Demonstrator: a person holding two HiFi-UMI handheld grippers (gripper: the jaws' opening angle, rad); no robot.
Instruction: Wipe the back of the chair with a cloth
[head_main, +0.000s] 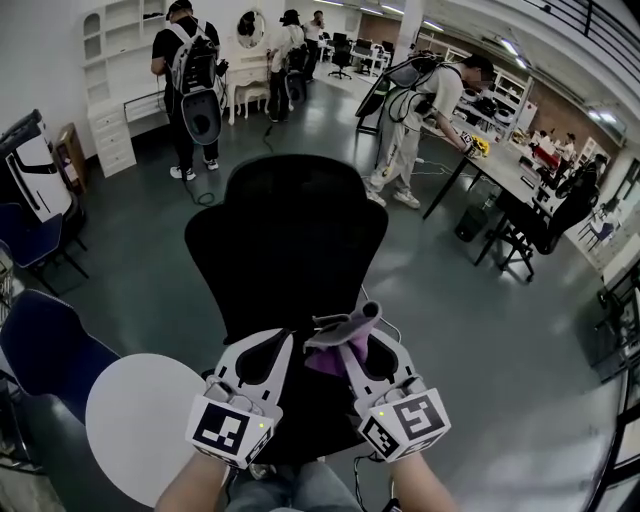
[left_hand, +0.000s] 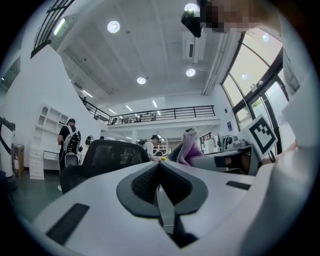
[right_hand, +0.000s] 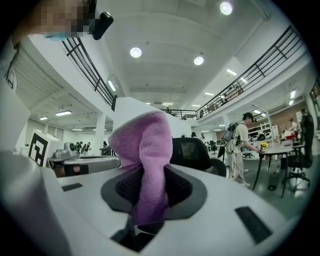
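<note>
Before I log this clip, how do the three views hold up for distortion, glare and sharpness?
Head view: sharp, evenly lit, edges bowed by the wide lens, the black chair nearly featureless. Left gripper view: round black vignette, ceiling lights and window blown out. Right gripper view: same vignette, the purple cloth crisp and well lit.

I stand in a big open hall: grey floor (head_main: 520, 340), round ceiling lights (left_hand: 113, 26), a railed mezzanine (left_hand: 165, 112), tall windows (left_hand: 250, 65). White shelving (head_main: 108, 60) lines the far left, a long dark table (head_main: 510, 170) the right — a blue chair (head_main: 50, 350) and a round white table (head_main: 130, 420) sit close by.
</note>
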